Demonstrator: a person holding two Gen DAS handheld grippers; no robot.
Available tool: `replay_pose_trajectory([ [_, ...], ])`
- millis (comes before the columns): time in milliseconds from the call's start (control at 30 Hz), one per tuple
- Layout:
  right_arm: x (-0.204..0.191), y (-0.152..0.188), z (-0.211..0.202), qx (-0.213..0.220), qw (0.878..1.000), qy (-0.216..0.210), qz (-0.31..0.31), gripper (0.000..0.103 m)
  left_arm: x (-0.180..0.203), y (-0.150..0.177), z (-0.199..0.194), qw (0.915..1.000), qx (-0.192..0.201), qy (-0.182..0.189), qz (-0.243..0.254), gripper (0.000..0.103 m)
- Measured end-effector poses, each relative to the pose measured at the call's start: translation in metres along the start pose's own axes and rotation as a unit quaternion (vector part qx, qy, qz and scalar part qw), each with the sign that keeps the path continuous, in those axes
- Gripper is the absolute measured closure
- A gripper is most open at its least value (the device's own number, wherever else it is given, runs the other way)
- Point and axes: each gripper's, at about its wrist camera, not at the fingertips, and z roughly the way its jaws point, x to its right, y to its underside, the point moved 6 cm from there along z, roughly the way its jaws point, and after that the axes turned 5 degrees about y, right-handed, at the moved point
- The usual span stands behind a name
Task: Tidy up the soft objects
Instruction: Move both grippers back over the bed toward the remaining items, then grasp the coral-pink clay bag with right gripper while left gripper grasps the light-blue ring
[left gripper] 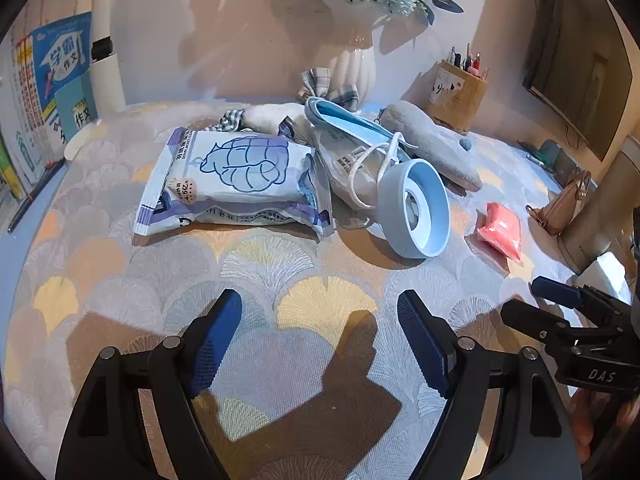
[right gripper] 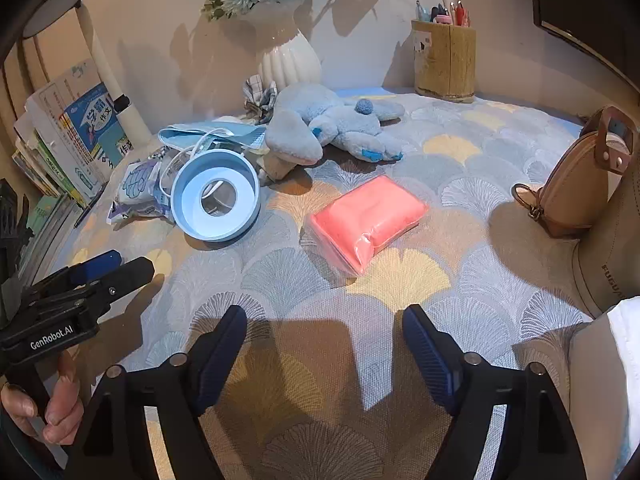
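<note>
Nearest the lens, the left tongs (left gripper: 320, 344) and the right tongs (right gripper: 324, 354) are shown released, jaws spread wide and nothing gripped, both held low over the fan-patterned table (right gripper: 460, 216). The soft objects are gathered toward the far side. The largest, a blue plush toy (right gripper: 340, 124), is laid on its side before the white vase (right gripper: 290, 60). A printed soft packet (left gripper: 236, 176) is seen next, lying flat in front of the left tongs, with a face mask (left gripper: 352, 128) and its loops draped over a pale pouch just beside it. A blue ring-shaped holder (left gripper: 416, 208) is propped against that heap. The pink wrapped cloth (right gripper: 368, 220) lies apart, directly ahead of the right tongs.

The step in hand is judged to be the first reach. The pink cloth is best approached squarely, closed on across its narrow width and pinched well in from the slippery wrapper edge. The left hand (right gripper: 48, 404) is wrapped round its handle, the tool pointed slightly inward, level with its partner.
</note>
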Motion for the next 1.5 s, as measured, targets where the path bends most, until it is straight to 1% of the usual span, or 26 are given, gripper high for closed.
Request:
replay_pose_trajectory([
  [133,0.003,0.0,-0.001,0.002,1.0,-0.014,0.013,0.022,-0.002,-0.002,-0.002,1.0,0.004,-0.005,-0.005,0.026],
  [200,0.004,0.0,-0.001,0.002,1.0,-0.019,0.017,0.022,0.0,-0.002,-0.007,0.9998,-0.005,-0.015,-0.013,0.027],
  [233,0.005,0.0,-0.001,0.002,1.0,-0.021,0.018,0.022,0.003,-0.003,-0.011,0.9997,-0.015,-0.008,-0.017,0.031],
  [300,0.004,0.0,-0.002,0.002,1.0,-0.022,0.019,0.021,0.014,-0.007,-0.022,0.9997,-0.021,0.005,-0.015,0.031],
  [400,0.003,0.0,-0.001,0.0,1.0,-0.025,0.019,0.019,0.033,-0.025,-0.042,0.9998,-0.008,0.018,0.0,0.031],
  [467,0.005,0.0,-0.001,-0.008,0.999,-0.029,0.026,0.019,0.043,-0.036,-0.043,0.9996,-0.005,0.028,0.003,0.031],
  [533,0.01,0.001,-0.004,-0.03,0.997,-0.037,0.053,0.019,0.048,-0.045,-0.031,0.9997,-0.008,0.021,0.009,0.031],
  [567,0.015,0.001,-0.006,-0.044,0.995,-0.046,0.08,0.019,0.049,-0.048,-0.024,0.9997,-0.011,0.019,0.01,0.034],
  [600,0.019,0.001,-0.008,-0.059,0.991,-0.057,0.106,0.019,0.05,-0.049,-0.017,0.9996,-0.015,0.02,0.01,0.041],
  [633,0.023,0.0,-0.009,-0.071,0.987,-0.065,0.125,0.019,0.052,-0.052,-0.006,0.9995,-0.019,0.024,0.011,0.045],
  [700,0.03,-0.004,-0.007,-0.085,0.982,-0.08,0.15,0.019,0.051,-0.054,0.01,0.9996,-0.024,0.011,0.013,0.045],
  [767,0.034,-0.011,-0.002,-0.087,0.98,-0.074,0.161,0.019,0.047,-0.053,0.024,0.9995,-0.029,0.0,0.01,0.046],
  [800,0.036,-0.016,0.001,-0.085,0.98,-0.069,0.166,0.019,0.044,-0.052,0.03,0.9996,-0.029,0.003,0.001,0.053],
  [900,0.037,-0.029,0.011,-0.074,0.98,-0.058,0.174,0.019,0.038,-0.05,0.04,0.9991,-0.036,0.007,-0.023,0.058],
  [933,0.036,-0.035,0.015,-0.063,0.982,-0.047,0.173,0.02,0.037,-0.049,0.041,0.999,-0.035,0.008,-0.027,0.064],
  [967,0.037,-0.038,0.017,-0.056,0.983,-0.038,0.173,0.022,0.036,-0.049,0.041,0.999,-0.033,0.011,-0.028,0.068],
  [1000,0.037,-0.041,0.02,-0.049,0.983,-0.023,0.174,0.024,0.036,-0.047,0.041,0.9991,-0.027,0.015,-0.029,0.077],
  [1033,0.036,-0.045,0.023,-0.042,0.984,-0.01,0.174,0.025,0.036,-0.047,0.042,0.9991,-0.026,0.015,-0.029,0.081],
  [1067,0.035,-0.048,0.025,-0.036,0.985,-0.002,0.172,0.026,0.035,-0.046,0.042,0.9991,-0.025,0.014,-0.03,0.082],
  [1100,0.034,-0.051,0.028,-0.03,0.986,0.012,0.166,0.031,0.035,-0.046,0.043,0.9992,-0.024,0.015,-0.03,0.087],
  [1200,0.029,-0.058,0.036,-0.023,0.988,0.065,0.139,0.044,0.037,-0.046,0.041,0.9994,-0.018,0.019,-0.022,0.09],
  [1233,0.03,-0.058,0.037,-0.02,0.989,0.073,0.131,0.046,0.04,-0.046,0.038,0.9996,-0.015,0.021,-0.015,0.091],
  [1267,0.028,-0.059,0.037,-0.018,0.989,0.078,0.122,0.053,0.041,-0.046,0.035,0.9996,-0.015,0.023,-0.011,0.091],
  [1300,0.027,-0.059,0.036,-0.016,0.99,0.076,0.114,0.057,0.043,-0.045,0.032,0.9995,-0.015,0.028,-0.007,0.092],
  [1333,0.026,-0.057,0.035,-0.014,0.992,0.073,0.106,0.058,0.045,-0.043,0.026,0.9991,-0.018,0.039,-0.003,0.092],
  [1500,0.022,-0.04,0.014,-0.011,0.996,0.007,0.092,0.06,0.045,-0.025,0.003,0.9974,-0.04,0.061,0.001,0.092],
])
